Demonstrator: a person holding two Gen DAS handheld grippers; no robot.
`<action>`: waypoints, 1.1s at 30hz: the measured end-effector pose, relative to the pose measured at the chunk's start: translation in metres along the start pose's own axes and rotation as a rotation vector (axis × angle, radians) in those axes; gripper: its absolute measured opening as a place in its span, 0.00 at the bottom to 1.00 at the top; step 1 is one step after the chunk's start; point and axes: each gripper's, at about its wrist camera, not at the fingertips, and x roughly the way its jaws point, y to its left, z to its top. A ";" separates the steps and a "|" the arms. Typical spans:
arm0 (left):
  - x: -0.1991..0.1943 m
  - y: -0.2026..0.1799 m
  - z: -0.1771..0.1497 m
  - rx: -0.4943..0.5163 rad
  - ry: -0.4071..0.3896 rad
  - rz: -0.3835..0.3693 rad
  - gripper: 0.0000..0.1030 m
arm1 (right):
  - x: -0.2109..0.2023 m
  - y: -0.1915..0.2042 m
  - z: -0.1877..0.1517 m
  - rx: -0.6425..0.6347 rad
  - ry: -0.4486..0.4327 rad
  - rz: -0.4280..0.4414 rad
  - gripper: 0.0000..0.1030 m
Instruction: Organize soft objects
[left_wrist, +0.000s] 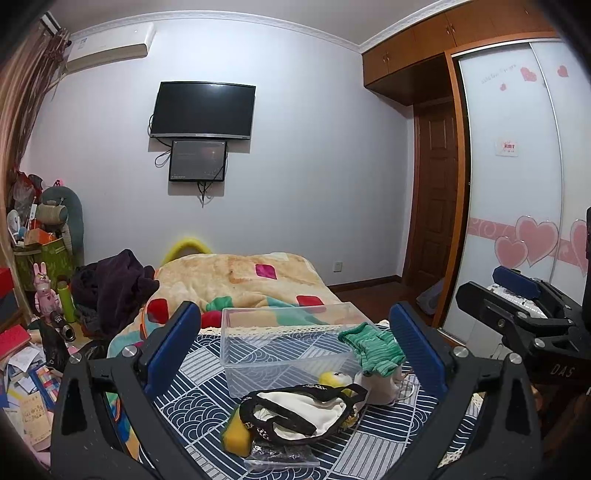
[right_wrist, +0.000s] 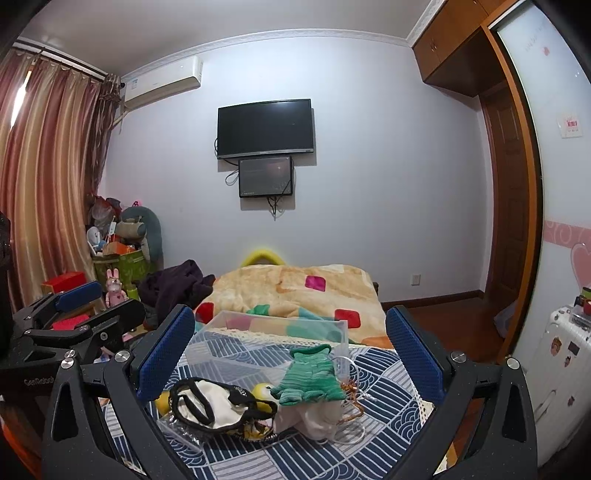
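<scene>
A clear plastic bin (left_wrist: 288, 343) (right_wrist: 266, 343) stands empty on the blue patterned cloth (left_wrist: 207, 391) (right_wrist: 388, 384). In front of it lies a heap of soft things: a white cloth with black trim (left_wrist: 303, 410) (right_wrist: 214, 406), a green knitted piece (left_wrist: 373, 349) (right_wrist: 310, 378), a yellow plush (left_wrist: 332, 378) (right_wrist: 262, 393) and a yellow sponge (left_wrist: 236, 435). My left gripper (left_wrist: 295, 350) is open and empty above the heap. My right gripper (right_wrist: 291, 354) is open and empty; it also shows at the right of the left wrist view (left_wrist: 517, 295).
A bed with a peach patchwork blanket (left_wrist: 243, 280) (right_wrist: 295, 291) lies behind the bin. A dark garment pile (left_wrist: 110, 288) and cluttered toys and boxes (left_wrist: 40, 258) are at left. A wardrobe (left_wrist: 517, 184) and a white suitcase (right_wrist: 554, 369) are at right.
</scene>
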 end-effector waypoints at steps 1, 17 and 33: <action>0.000 0.000 0.000 0.000 -0.001 0.000 1.00 | 0.000 0.000 0.000 0.001 -0.001 0.000 1.00; 0.001 -0.003 0.001 -0.001 -0.004 -0.002 1.00 | 0.000 0.000 0.000 0.000 -0.009 -0.001 1.00; 0.000 -0.004 0.001 0.000 -0.004 -0.003 1.00 | 0.000 0.000 0.000 -0.001 -0.010 -0.002 1.00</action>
